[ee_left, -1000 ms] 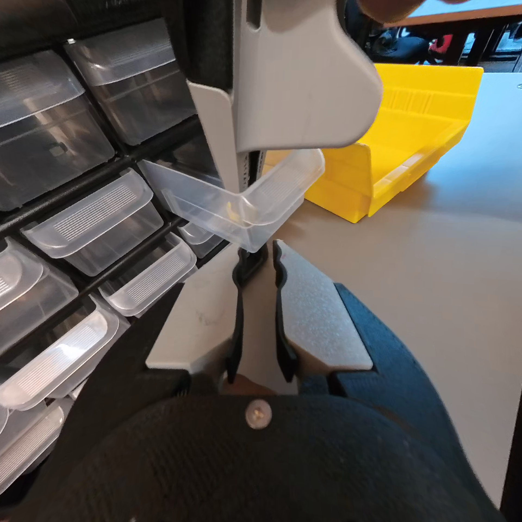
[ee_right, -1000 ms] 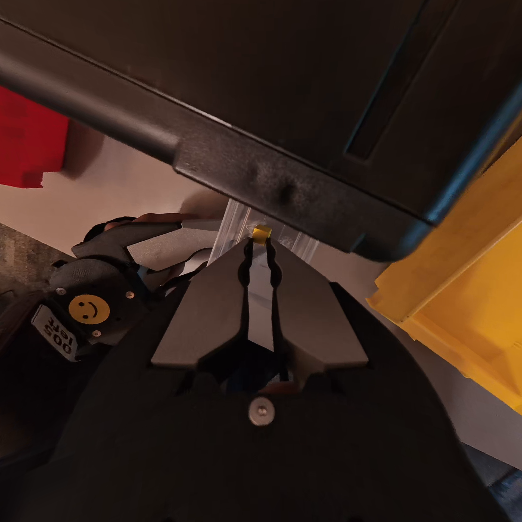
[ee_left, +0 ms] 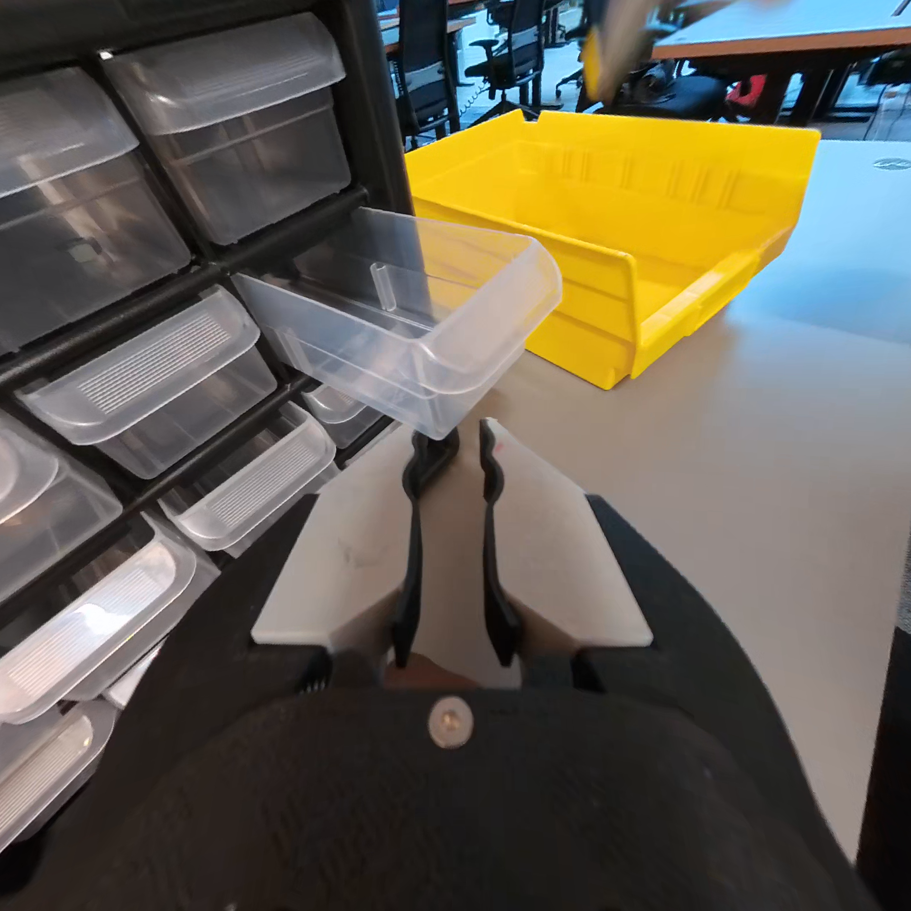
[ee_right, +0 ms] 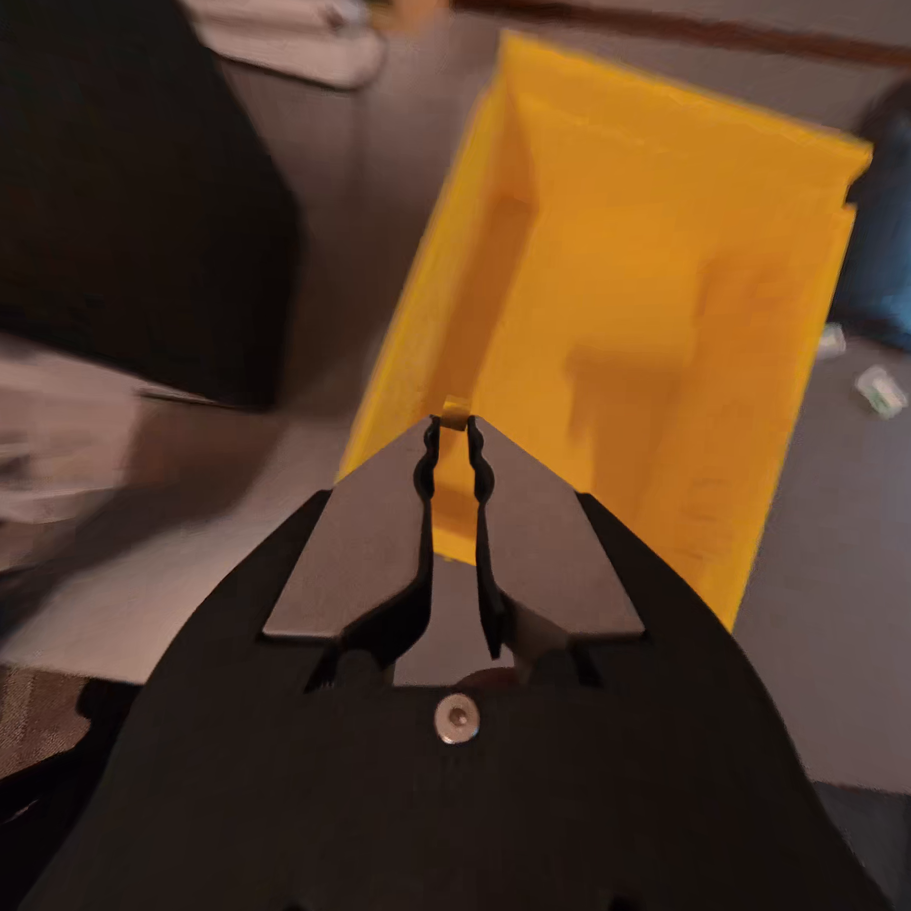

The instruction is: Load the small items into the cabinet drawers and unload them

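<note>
While the right hand-held gripper (ee_right: 451, 419) pinches a small yellow block (ee_right: 453, 413) at the very tips of its fingers, both pads against its sides, it hangs over the near-left corner of the yellow bin (ee_right: 641, 276); the view is motion-blurred, so how deep the block sits in the grip is hard to tell. Step in hand looks like unloading: block goes into the bin. To do it well, carry it further in past the bin's left wall, lower close to the floor of the bin, then part the fingers slowly so the block drops flat and does not bounce out or catch the wall. Tip-only grip looks marginal, so avoid fast swings. Left hand-held gripper (ee_left: 456, 434) has its fingers apart with nothing between them; its left fingertip (ee_left: 424, 443) sits just under the front lower corner of the pulled-out clear drawer (ee_left: 424, 315), whether touching cannot be told. Drawer looks empty and sticks out from the black cabinet (ee_left: 365, 98) at the left, over the grey desk (ee_left: 690, 493), with the bin just to its right and further off. Next for the left side is probably pushing the drawer shut: press squarely on the front face, not the corner, so it slides straight.
</note>
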`<state>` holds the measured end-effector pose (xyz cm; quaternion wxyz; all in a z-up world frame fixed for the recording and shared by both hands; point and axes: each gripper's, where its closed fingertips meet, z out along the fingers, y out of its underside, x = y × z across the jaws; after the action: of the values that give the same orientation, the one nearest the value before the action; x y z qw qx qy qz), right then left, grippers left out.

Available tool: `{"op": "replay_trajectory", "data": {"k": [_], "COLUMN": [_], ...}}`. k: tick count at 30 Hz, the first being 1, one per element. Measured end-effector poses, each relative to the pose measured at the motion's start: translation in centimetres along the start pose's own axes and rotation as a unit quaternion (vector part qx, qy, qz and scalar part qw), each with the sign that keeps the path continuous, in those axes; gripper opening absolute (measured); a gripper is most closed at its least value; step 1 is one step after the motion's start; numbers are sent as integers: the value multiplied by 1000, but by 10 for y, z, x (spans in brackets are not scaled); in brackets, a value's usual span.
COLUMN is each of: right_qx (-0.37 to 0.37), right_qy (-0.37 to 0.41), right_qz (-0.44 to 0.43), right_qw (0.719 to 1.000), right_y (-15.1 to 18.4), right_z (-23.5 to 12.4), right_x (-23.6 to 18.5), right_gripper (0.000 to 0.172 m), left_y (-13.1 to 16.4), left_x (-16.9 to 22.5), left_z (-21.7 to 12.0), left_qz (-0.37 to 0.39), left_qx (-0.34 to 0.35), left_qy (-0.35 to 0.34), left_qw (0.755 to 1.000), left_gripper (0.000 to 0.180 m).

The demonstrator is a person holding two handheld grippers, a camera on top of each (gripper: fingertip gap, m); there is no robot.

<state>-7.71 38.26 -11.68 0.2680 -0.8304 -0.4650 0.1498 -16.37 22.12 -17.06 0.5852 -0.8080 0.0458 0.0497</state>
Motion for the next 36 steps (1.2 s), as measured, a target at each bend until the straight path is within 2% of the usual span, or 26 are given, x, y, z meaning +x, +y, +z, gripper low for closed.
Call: {"op": "replay_trajectory", "data": {"k": [1, 4, 6, 7, 9, 11, 15, 17, 21, 24, 26, 29, 31, 32, 34, 36], "right_qx": [-25, -92, -110, -113, -107, -110, -79, -50, -7, 24, 40, 58, 70, 76, 94, 117], "right_qy": [10, 27, 40, 39, 30, 24, 13, -16, -57, -77, -102, -104, -90, -84, -61, -51], "right_qz": [9, 11, 6, 7, 12, 9, 8, 6, -18, -34, -37, -48, -66, -73, -80, -81], "right_qw": [1000, 995, 993, 993, 994, 994, 997, 999, 998, 996, 993, 992, 991, 991, 991, 989], "right_y": [16, 57, 72, 76, 79, 83, 78, 73, 69, 65, 64, 66, 69, 71, 72, 71], "right_z": [18, 67, 88, 94, 100, 103, 95, 84, 57, 41, 34, 28, 23, 21, 14, 6], "right_x": [15, 40, 51, 53, 53, 54, 48, 32, 1, -18, -33, -46, -48, -48, -41, -36], "right_gripper": [8, 9, 12, 17, 19, 24, 25, 25, 27, 29, 29, 19, 21, 30, 34, 34], "left_y": [0, 0, 5, 10, 21, 12, -34, -34, -26, -36, -36, -46, -56, -62, -81, -93], "left_x": [0, 1, 3, 8, 33, 45, 13, 11, -18, -25, -39, -38, -30, -26, -20, -22], "left_z": [0, -2, -4, -7, -21, -36, -31, -20, 0, 5, 12, 9, 2, -2, -11, -11], "left_qz": [1, 6, 23, 41, 91, 115, 14, -21, -37, -92, -114, -123, -101, -85, -72, -109], "left_qx": [-1, -4, -17, -30, -55, -22, 73, 71, 53, 67, 46, 53, 75, 92, 136, 149], "left_qy": [0, 0, 13, 35, 128, 167, 71, 75, -11, -3, -36, -45, -53, -56, -58, -58], "left_qw": [1000, 1000, 999, 998, 986, 979, 995, 994, 998, 994, 992, 990, 991, 990, 986, 981], "left_gripper": [19, 16, 10, 7, 1, 0, 0, 0, 0, 0, 0, 0, 0, 8, 31, 32]}}
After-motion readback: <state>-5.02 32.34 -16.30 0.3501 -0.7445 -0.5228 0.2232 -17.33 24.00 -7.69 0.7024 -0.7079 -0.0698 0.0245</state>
